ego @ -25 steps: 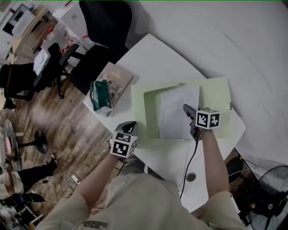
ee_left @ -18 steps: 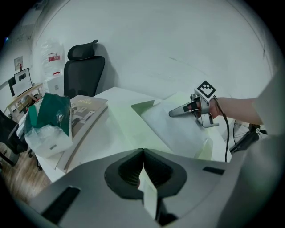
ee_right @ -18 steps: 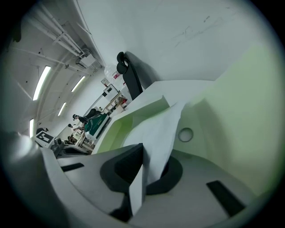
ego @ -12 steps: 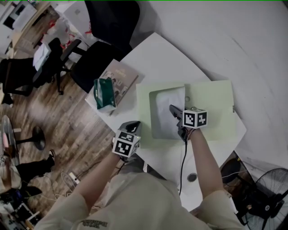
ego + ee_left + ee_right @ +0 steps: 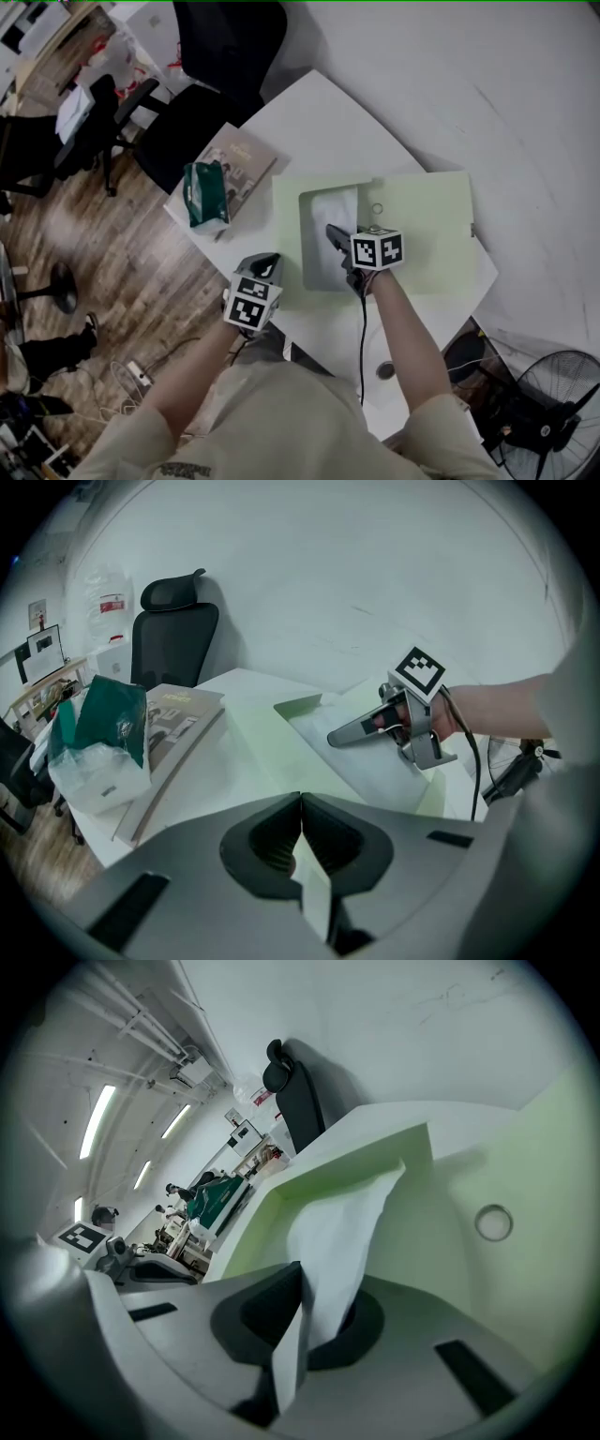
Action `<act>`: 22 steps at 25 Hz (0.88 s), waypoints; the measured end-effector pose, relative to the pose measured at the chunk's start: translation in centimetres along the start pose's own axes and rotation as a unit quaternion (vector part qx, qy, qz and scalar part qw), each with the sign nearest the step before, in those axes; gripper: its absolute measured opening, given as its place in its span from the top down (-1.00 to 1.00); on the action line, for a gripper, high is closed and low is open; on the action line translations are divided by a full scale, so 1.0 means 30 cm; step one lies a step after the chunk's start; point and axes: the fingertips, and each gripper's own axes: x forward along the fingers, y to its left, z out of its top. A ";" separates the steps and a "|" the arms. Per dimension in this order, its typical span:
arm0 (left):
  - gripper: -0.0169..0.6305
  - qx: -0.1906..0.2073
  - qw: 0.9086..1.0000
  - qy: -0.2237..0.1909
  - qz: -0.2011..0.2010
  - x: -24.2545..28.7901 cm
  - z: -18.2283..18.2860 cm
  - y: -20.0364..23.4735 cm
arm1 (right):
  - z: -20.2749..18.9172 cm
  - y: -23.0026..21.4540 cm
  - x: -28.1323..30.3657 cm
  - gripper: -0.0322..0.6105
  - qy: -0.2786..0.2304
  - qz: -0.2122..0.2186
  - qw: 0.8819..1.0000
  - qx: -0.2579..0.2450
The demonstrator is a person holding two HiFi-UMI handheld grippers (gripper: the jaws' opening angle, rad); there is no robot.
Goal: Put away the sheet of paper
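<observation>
No legible print anywhere, seemingly

Thin, white, unmarked sheet of paper point(image 5: 317, 253) — bowed rather than flat. Pinched at its near edge in the closed right gripper point(image 5: 300, 1274), rising from there and sloping away over the left half of the folder point(image 5: 427, 234). Pale green, opened flat, left half bordered like a frame — small round ring point(image 5: 376, 208) on the right half.

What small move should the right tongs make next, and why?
Probably push the sheet of paper a little further into the green folder: the right tongs are shut on the sheet's near edge, and much of it shows uncovered in the folder's opening.
</observation>
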 end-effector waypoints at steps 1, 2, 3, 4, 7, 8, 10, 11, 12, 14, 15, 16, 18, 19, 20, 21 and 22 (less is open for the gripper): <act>0.88 0.001 1.000 -0.002 0.000 0.005 -0.001 0.000 | -0.003 -0.006 0.003 0.83 0.002 0.001 1.000 0.001; 0.88 0.001 1.000 -0.004 0.000 0.012 -0.001 -0.002 | -0.005 -0.013 0.003 0.83 0.004 0.001 1.000 0.003; 0.88 -0.002 1.000 -0.006 -0.001 0.017 -0.001 -0.004 | -0.005 -0.020 -0.001 0.82 0.006 -0.001 1.000 0.003; 0.88 -0.005 1.000 -0.006 -0.001 0.019 -0.001 -0.005 | -0.002 -0.024 -0.006 0.82 0.006 -0.005 1.000 0.001; 0.88 -0.005 1.000 -0.006 0.002 0.017 -0.002 -0.005 | 0.011 -0.037 -0.019 0.57 0.006 -0.034 0.999 -0.018; 0.88 -0.003 1.000 -0.007 0.003 0.017 -0.003 -0.004 | 0.015 -0.045 -0.024 0.46 0.008 -0.048 0.998 -0.032; 0.88 0.001 1.000 -0.009 0.004 0.017 -0.005 -0.005 | 0.020 -0.061 -0.038 0.30 0.011 -0.075 0.996 -0.055; 0.88 0.004 1.000 -0.009 0.004 0.017 -0.005 -0.005 | 0.022 -0.068 -0.047 0.20 0.011 -0.088 0.994 -0.062; 0.88 0.006 1.000 -0.009 0.005 0.015 -0.005 -0.005 | 0.027 -0.075 -0.058 0.13 0.011 -0.101 0.993 -0.067; 0.88 0.013 1.000 -0.008 0.006 0.011 -0.006 -0.005 | 0.042 -0.086 -0.085 0.01 0.007 -0.126 0.989 -0.077; 0.88 0.016 1.000 -0.007 0.005 0.008 -0.006 -0.006 | 0.048 -0.092 -0.100 -0.02 0.004 -0.135 0.988 -0.079; 0.88 0.018 1.000 -0.008 0.004 0.005 -0.003 -0.007 | 0.053 -0.096 -0.116 -0.03 0.001 -0.142 0.987 -0.078; 0.88 0.022 1.000 -0.014 0.003 -0.008 0.015 -0.008 | 0.066 -0.098 -0.153 -0.05 -0.009 -0.153 0.986 -0.072; 0.88 0.026 0.999 -0.018 0.005 -0.019 0.029 -0.005 | 0.075 -0.095 -0.174 -0.05 -0.015 -0.158 0.985 -0.071; 0.88 0.031 0.999 -0.023 0.008 -0.032 0.045 0.000 | 0.084 -0.089 -0.193 -0.04 -0.021 -0.162 0.984 -0.071; 0.88 0.036 0.999 -0.029 0.011 -0.047 0.062 0.006 | 0.093 -0.081 -0.212 -0.04 -0.028 -0.165 0.983 -0.072; 0.88 0.041 0.998 -0.036 0.015 -0.062 0.082 0.012 | 0.101 -0.070 -0.230 -0.04 -0.034 -0.166 0.983 -0.073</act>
